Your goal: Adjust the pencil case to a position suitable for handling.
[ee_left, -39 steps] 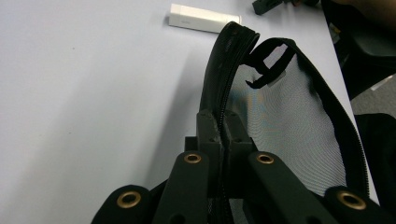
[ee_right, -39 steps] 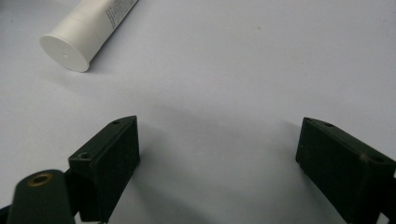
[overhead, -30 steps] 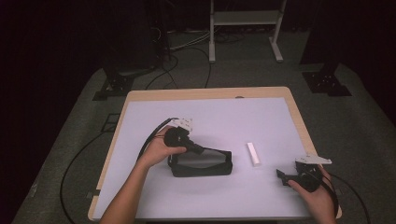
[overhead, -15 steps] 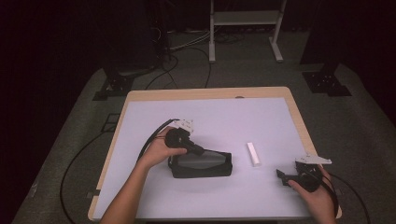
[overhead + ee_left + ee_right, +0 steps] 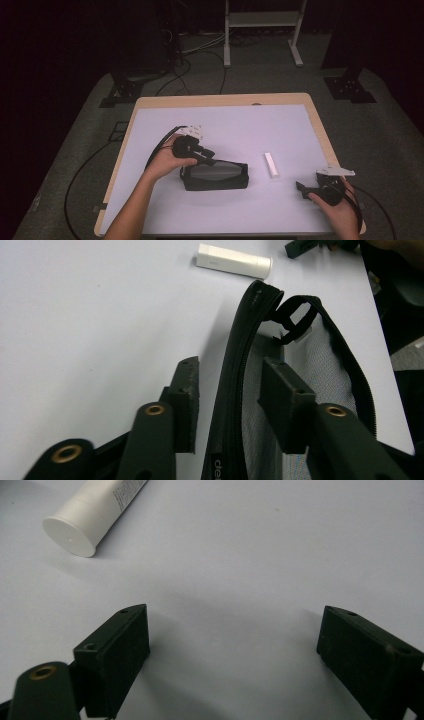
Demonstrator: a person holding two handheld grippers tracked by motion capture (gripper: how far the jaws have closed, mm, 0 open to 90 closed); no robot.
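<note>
The left gripper is opening around the soft pouch's zipper rim, its firmest hold, while the right gripper is resting spread wide.

Dark room, grey carpet, white stand, floor cables.

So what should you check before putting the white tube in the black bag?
1. Left gripper let go of the bag rim: ok, jaws have just been opening, rim between them, pads apart from it.
2. Bag unzipped: ok, mesh lining shows.
3. Bag mouth held wide: not ok, nothing grips it.
4. Right gripper open: ok, nothing between its jaws.
5. Tube free on the table: ok.
6. Tube cap tight: cannot tell.
</note>
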